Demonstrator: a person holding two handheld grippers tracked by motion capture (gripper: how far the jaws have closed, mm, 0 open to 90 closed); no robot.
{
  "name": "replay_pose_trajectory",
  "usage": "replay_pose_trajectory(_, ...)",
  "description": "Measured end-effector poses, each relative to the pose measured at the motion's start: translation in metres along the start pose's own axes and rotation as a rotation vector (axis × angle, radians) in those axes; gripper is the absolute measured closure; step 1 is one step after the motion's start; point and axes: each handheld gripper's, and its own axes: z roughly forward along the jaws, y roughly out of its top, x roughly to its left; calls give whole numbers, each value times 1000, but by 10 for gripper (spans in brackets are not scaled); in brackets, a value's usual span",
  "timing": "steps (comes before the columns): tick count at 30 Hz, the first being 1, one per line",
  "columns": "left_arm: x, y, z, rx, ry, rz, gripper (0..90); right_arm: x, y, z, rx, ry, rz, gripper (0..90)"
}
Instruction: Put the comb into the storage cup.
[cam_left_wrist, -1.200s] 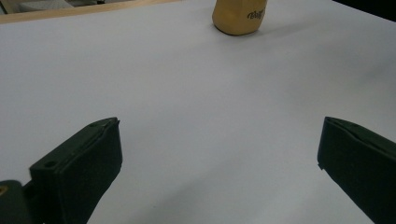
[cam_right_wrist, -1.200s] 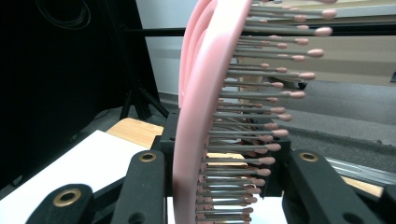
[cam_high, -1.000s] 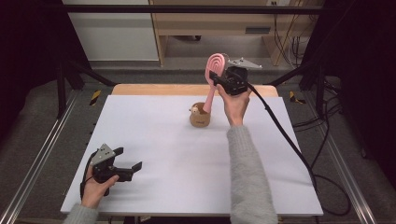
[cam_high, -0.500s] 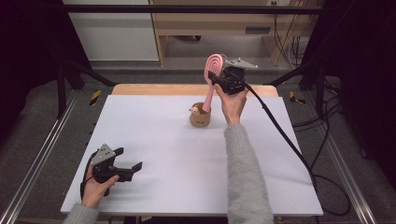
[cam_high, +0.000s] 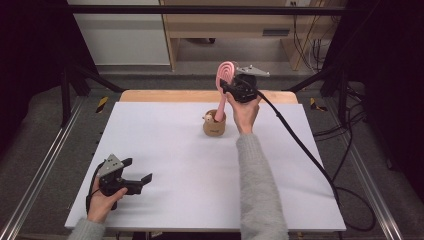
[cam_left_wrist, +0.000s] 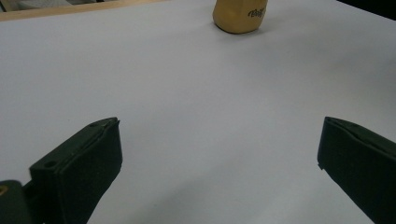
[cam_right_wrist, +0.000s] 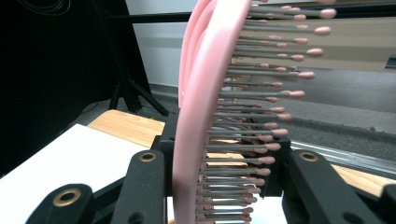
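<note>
Pink, one hairbrush (cam_high: 226, 75) stands clamped in your right tongs (cam_high: 231, 89), handle down in the one tan holder (cam_high: 214, 125) near the bench's (cam_high: 165, 150) far edge; your left tongs (cam_high: 136, 176) gape empty.

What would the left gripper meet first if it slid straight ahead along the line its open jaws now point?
Probably the tan holder: the left gripper points across bare white table toward it, slightly right of centre, so it might just pass by.
</note>
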Motion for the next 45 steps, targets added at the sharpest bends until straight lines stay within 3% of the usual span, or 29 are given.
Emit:
replay_pose_trajectory(24, 0, 0, 0, 0, 1, 0, 0, 7, -20, 16, 27, 1, 15, 629)
replay_pose_trajectory(45, -1, 0, 1, 3, 1, 2, 0, 3, -43, 21, 33, 0, 70, 629)
